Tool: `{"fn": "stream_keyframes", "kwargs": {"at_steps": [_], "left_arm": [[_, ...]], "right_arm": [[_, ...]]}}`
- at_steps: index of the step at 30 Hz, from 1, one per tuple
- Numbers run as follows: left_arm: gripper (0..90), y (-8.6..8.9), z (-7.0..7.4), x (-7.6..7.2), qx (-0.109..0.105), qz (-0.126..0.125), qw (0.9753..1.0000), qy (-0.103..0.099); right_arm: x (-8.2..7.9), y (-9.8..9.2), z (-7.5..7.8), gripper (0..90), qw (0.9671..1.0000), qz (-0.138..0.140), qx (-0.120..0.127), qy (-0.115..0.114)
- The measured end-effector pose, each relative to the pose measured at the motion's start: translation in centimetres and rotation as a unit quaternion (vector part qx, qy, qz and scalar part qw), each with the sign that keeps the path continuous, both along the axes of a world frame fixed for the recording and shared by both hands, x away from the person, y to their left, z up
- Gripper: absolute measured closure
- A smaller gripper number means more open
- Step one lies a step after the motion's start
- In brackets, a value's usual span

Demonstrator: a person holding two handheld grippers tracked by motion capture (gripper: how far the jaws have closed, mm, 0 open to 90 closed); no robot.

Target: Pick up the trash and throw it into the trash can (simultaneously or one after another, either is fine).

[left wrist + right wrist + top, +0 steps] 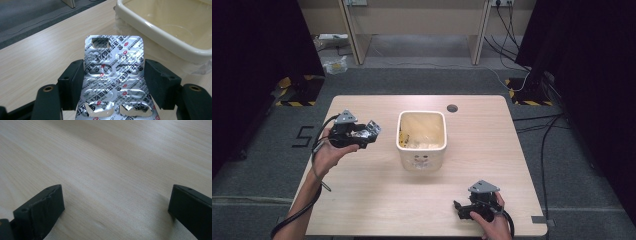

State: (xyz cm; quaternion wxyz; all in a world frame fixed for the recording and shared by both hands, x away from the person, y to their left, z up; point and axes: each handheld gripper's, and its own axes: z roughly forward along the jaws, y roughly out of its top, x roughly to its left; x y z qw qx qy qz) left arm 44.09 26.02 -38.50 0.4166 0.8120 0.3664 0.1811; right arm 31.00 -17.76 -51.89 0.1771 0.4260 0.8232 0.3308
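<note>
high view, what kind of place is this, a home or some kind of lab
Most likely a lab or recording studio, not a home: black curtains hang on both sides, hazard-striped stand feet sit on the grey carpet, and cables run to wall sockets behind the lone wooden table.

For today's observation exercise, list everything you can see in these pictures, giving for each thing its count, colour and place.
blister pack: one, silver foil with dark print, several pockets torn open, between the jaws of the left gripper, left of the bin
bin: one, cream, lined with a clear bag, middle of the table
table: one, light wood, a round hole near its far edge
cables: several, black, on the grey floor right of the table
left gripper: one, black, held above the table's left side, shut on the blister pack
right gripper: one, black, low at the table's near right edge, jaws open
</note>
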Motion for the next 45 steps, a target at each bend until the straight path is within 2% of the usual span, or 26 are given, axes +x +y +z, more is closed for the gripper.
{"fn": "stream_keyframes", "kwargs": {"at_steps": [9,11,23,29,45], "left_arm": [[33.7,-0.4,0.9,-0.3,0.005,-0.007,0.9999,-0.008],[33.8,-0.5,1.1,-0.3,0.0,-0.007,0.9999,-0.01],[33.8,-1.5,3.3,-0.3,0.009,-0.021,0.9994,-0.027],[33.8,-2.1,4.1,-0.2,0.006,-0.028,0.999,-0.033],[33.8,-5.9,4.9,0.2,0.002,-0.069,0.9971,-0.033]], "right_arm": [[0.0,0.0,0.0,0.3,1.0,0.0,0.0,0.001],[0.0,0.0,0.0,0.3,1.0,0.0,0.0,0.0],[0.0,0.0,0.0,0.3,1.0,0.0,0.0,0.0],[0.0,0.0,0.0,0.3,1.0,0.0,0.0,-0.001],[0.0,0.0,0.0,0.3,1.0,0.0,0.002,0.0]]}}
